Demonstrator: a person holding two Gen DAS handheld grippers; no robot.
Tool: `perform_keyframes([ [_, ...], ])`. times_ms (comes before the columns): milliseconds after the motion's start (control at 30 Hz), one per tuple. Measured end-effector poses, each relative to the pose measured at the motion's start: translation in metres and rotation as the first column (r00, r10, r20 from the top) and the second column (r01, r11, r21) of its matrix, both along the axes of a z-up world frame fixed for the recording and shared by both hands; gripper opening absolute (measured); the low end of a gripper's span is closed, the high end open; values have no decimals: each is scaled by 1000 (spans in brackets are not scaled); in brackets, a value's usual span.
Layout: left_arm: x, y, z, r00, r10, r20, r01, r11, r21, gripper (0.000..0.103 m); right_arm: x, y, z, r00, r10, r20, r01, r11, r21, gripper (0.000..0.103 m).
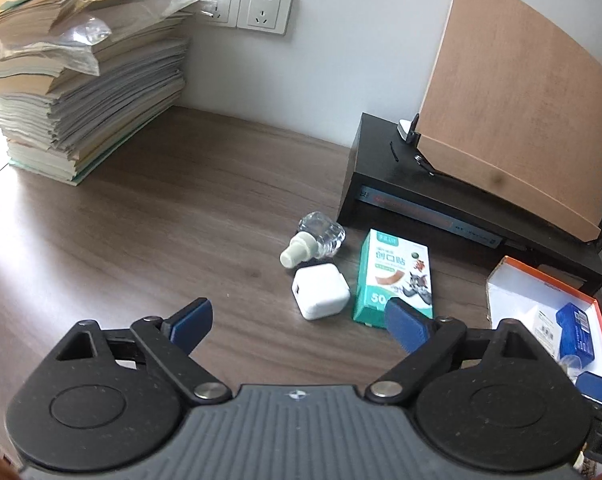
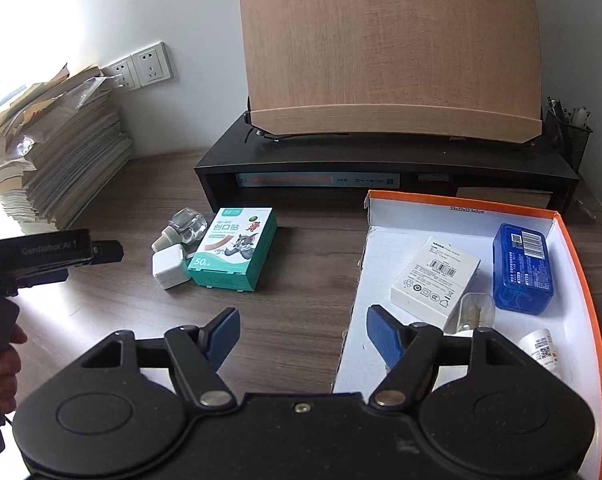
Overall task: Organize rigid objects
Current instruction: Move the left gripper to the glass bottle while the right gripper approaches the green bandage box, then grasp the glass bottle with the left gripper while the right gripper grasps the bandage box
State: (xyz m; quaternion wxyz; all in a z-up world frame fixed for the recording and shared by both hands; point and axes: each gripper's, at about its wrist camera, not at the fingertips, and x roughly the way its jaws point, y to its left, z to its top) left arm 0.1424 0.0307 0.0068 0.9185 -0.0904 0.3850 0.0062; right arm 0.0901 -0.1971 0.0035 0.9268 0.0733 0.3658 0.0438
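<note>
On the wooden desk lie a green bandage box [image 1: 395,278] [image 2: 233,248], a white charger cube [image 1: 320,292] [image 2: 169,269] and a small clear glass bottle [image 1: 317,240] [image 2: 183,226], close together. My left gripper [image 1: 297,322] hovers just short of them, open, with nothing between its blue pads. Over the desk at the near left edge of the orange-rimmed box [image 2: 581,280] [image 1: 541,276], my right gripper [image 2: 301,336] is open and empty. Inside that box rest a white carton [image 2: 435,278], a blue case [image 2: 523,266], a clear item [image 2: 471,312] and a small white tube [image 2: 541,350].
A black desk riser [image 2: 381,160] [image 1: 421,184] carries a tilted wooden board [image 2: 389,44] [image 1: 517,100]. A tall stack of papers [image 1: 81,80] [image 2: 49,152] stands at the left by wall sockets [image 1: 245,6]. A mesh pen holder [image 2: 569,128] sits far right. A hand [image 2: 1,364] holds the left tool.
</note>
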Motion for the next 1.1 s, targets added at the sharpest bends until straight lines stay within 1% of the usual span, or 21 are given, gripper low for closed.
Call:
perform_keyframes([
  [167,59,7,-20,995,-87,-41,88,996,5,95,31,17,-7,998,-57,-31,57,998,4,83],
  [333,105,2,-46,975,-213,-69,216,976,37,94,56,34,-15,994,-92,-56,92,996,-2,83],
  [433,123,1,-61,963,-257,-82,261,964,47,88,68,40,-19,991,-113,-68,113,994,-3,83],
  [500,131,2,-69,955,-282,-93,287,957,37,79,76,44,-21,989,-124,-76,124,992,-2,83],
  [533,134,3,-72,951,-295,-92,298,954,31,80,81,46,-22,989,-128,-79,128,992,-1,83],
  [567,134,4,-73,949,-309,-70,312,949,38,76,85,48,-23,988,-132,-82,132,991,-3,83],
  [633,135,4,-73,940,-338,-55,340,940,36,62,95,52,-25,986,-137,-93,138,990,3,83],
  [667,135,4,-72,935,-350,-49,352,936,26,50,100,54,-26,985,-138,-100,139,990,8,83],
  [733,133,6,-71,930,-365,-44,366,931,15,50,110,59,-28,985,-134,-110,137,991,16,83],
  [800,130,11,-72,930,-366,-35,366,931,-10,50,122,64,-30,985,-129,-117,133,991,19,83],
  [867,127,17,-71,935,-353,-25,352,936,-16,50,133,69,-31,984,-133,-118,136,990,19,84],
  [1000,125,32,-65,946,-323,-12,322,945,-51,50,156,78,-36,981,-125,-147,130,991,23,84],
  [1100,126,42,-63,953,-303,-11,301,952,-61,50,172,87,-44,976,-113,-188,118,993,13,87],
])
